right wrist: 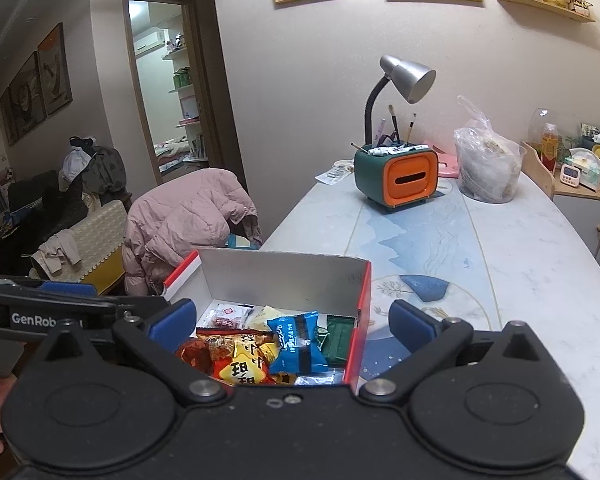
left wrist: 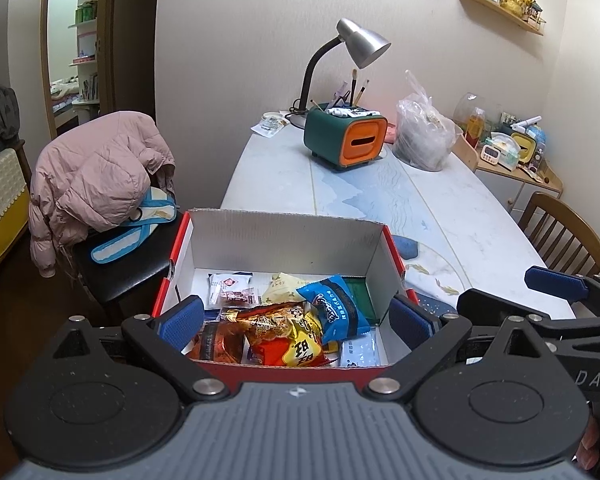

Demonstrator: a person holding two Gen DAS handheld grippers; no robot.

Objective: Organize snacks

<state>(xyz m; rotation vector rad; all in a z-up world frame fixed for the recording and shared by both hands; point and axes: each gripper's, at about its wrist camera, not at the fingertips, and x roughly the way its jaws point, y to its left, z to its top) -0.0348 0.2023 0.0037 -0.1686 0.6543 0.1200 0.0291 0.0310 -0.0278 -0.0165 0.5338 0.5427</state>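
A red cardboard box (left wrist: 284, 236) (right wrist: 284, 276) with a white inside sits at the near end of the table. Several snack packets lie in it: a blue packet (left wrist: 340, 308) (right wrist: 296, 344), a red-and-yellow packet (left wrist: 288, 340) (right wrist: 240, 368), a green packet (right wrist: 340, 340) and small white packets (left wrist: 230, 284). My left gripper (left wrist: 296, 316) stands open above the box's near edge, holding nothing. My right gripper (right wrist: 292, 320) is open too, straddling the box's right wall and empty. The right gripper's blue fingers (left wrist: 556, 280) show at the left wrist view's right edge.
Farther along the marble-patterned table (left wrist: 380, 200) (right wrist: 500, 264) stand a green-and-orange tissue holder (left wrist: 346, 136) (right wrist: 396, 176), a silver desk lamp (left wrist: 360, 44) and a clear plastic bag (left wrist: 422, 132) (right wrist: 488, 168). A chair with a pink jacket (left wrist: 100, 176) (right wrist: 188, 220) stands left; a wooden chair (left wrist: 560, 232) right.
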